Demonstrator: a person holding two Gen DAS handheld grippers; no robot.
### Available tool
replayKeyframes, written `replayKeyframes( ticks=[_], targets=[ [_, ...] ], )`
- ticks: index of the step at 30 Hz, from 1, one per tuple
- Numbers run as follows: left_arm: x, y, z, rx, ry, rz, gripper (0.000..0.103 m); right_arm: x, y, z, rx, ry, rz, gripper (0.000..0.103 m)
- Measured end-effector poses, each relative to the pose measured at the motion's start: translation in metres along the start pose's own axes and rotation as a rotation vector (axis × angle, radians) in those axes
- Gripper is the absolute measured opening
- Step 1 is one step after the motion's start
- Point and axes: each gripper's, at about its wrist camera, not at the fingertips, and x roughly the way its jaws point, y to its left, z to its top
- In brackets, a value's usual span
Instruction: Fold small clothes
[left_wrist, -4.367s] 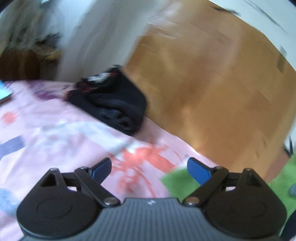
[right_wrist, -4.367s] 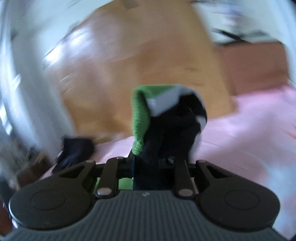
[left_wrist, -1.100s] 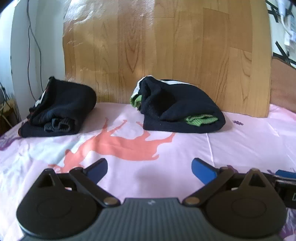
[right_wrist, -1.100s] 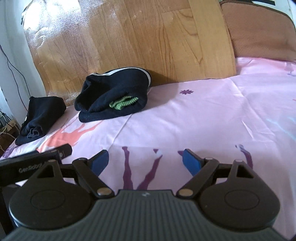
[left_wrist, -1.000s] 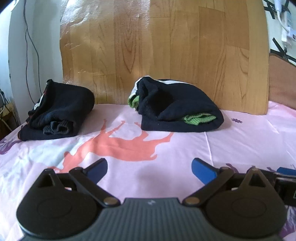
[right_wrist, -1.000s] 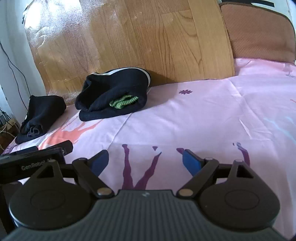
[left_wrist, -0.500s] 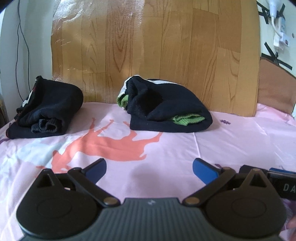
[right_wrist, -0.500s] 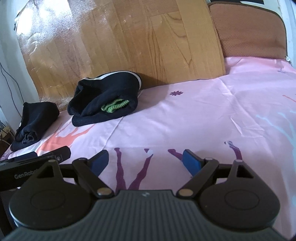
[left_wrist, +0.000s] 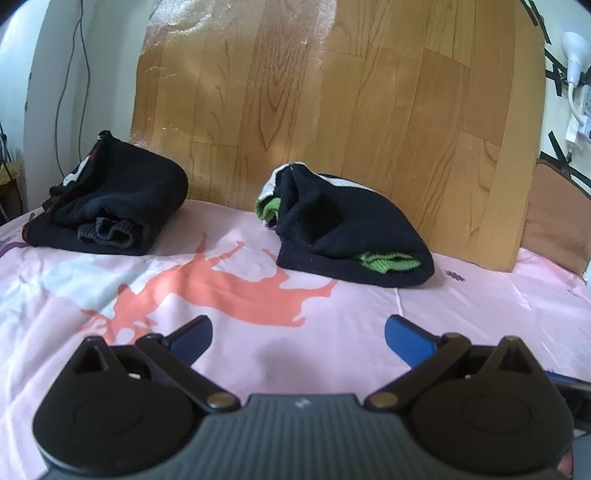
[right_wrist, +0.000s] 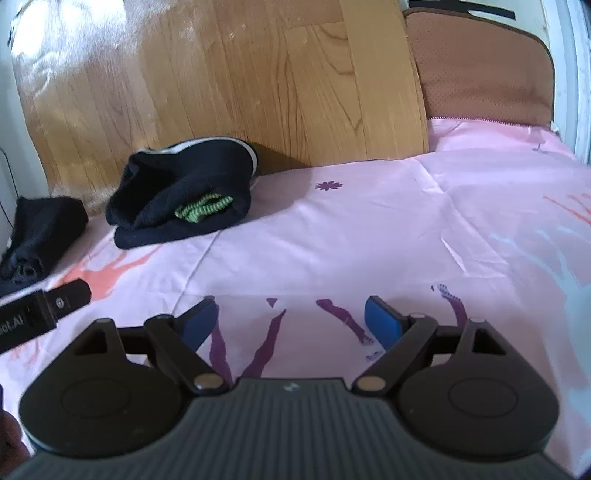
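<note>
The pink bed sheet holds two folded bundles by the wooden headboard. The green-and-black one was carried here moments ago; now it rests beside the black one. The left gripper and right gripper have backed away, both spread wide and empty. Folding looks finished.

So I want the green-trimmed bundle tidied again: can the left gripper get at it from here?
Probably yes. The left gripper is open and empty, and only bare pink sheet lies between it and the green-trimmed bundle; the other black bundle sits apart, off to the left.
</note>
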Motion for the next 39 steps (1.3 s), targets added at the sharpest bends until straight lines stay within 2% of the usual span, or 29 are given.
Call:
replayKeyframes(
  ticks=[4,9,12,19,23,27,31,35,39],
  targets=[
    [-0.004,-0.008,-0.001,0.052,-0.037,0.002,0.103,0.0,-0.001,0.0,0.0,-0.001,-0.002,0.089],
    [-0.008,-0.006,-0.003,0.047,-0.069,-0.009,0.103,0.001,0.003,0.0,-0.011,0.002,-0.022,0.089],
    [-0.014,-0.006,-0.005,0.04,-0.105,0.038,0.103,0.001,0.003,0.0,-0.012,0.004,-0.021,0.089],
    [-0.019,-0.014,-0.007,0.078,-0.128,0.135,0.103,-0.004,-0.002,-0.001,0.027,-0.013,0.008,0.093],
    [-0.012,-0.019,-0.006,0.112,-0.094,0.171,0.103,-0.008,0.002,-0.002,-0.004,-0.025,0.036,0.103],
    [-0.014,-0.02,-0.007,0.125,-0.103,0.197,0.103,-0.01,0.007,-0.003,-0.048,-0.034,0.074,0.103],
    [-0.011,-0.014,-0.006,0.094,-0.082,0.18,0.103,-0.002,0.008,0.0,-0.057,0.018,0.097,0.103],
    [-0.012,-0.009,-0.005,0.06,-0.087,0.188,0.103,0.002,0.01,0.0,-0.063,0.04,0.093,0.103],
    [-0.011,-0.014,-0.006,0.084,-0.086,0.185,0.103,0.0,0.006,0.0,-0.047,0.036,0.102,0.103]
  ],
)
